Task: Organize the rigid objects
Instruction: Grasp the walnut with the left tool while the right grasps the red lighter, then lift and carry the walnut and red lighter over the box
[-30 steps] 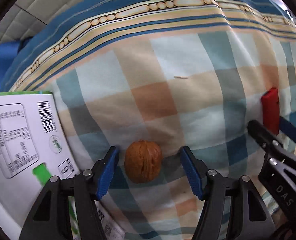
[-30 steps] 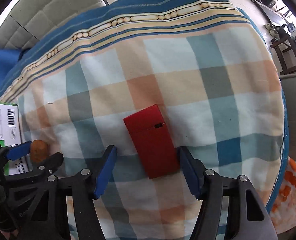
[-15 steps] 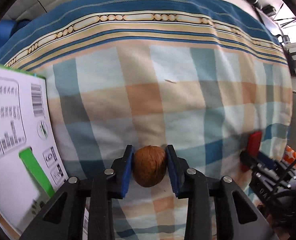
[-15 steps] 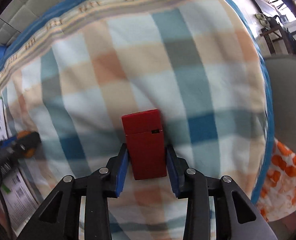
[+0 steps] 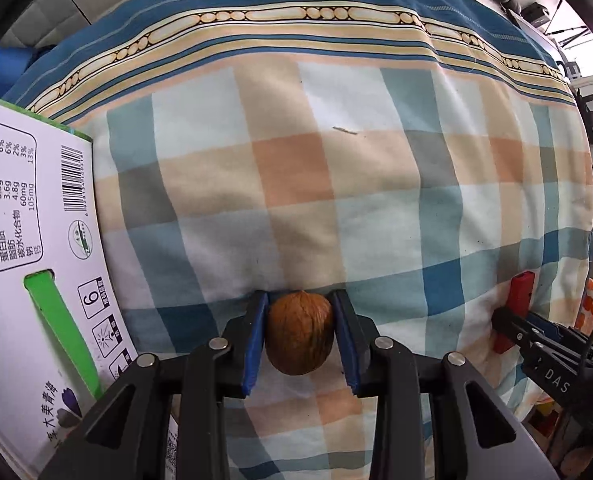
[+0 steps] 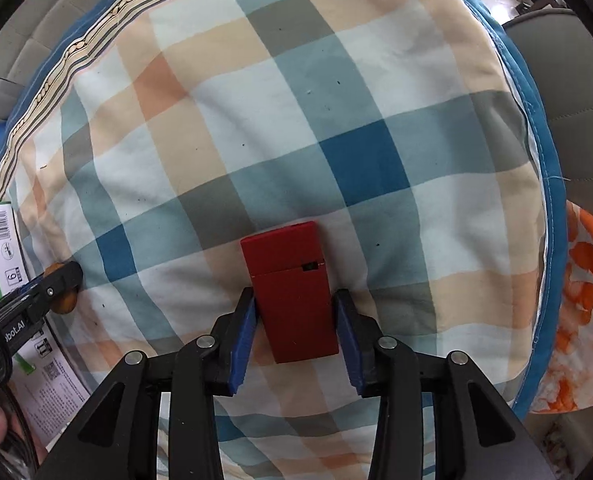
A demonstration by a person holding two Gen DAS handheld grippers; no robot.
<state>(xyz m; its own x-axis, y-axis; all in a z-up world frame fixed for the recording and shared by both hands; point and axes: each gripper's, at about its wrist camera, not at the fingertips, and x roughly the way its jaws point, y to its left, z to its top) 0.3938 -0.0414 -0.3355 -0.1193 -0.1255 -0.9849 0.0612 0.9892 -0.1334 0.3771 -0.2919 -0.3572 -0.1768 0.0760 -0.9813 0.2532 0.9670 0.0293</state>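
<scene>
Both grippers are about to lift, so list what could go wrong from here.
1. The walnut is round and pinched only at its sides by the left gripper; it may pop out.
2. The right gripper clamps just the near end of the red box, so it could tip or slide.

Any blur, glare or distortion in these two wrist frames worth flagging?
Left wrist: sharp, walnut and carton print legible; strong fisheye bowing of the checked cloth; window glare at the upper right corner. Right wrist: also sharp on the red box; edges curve and darken.
</scene>
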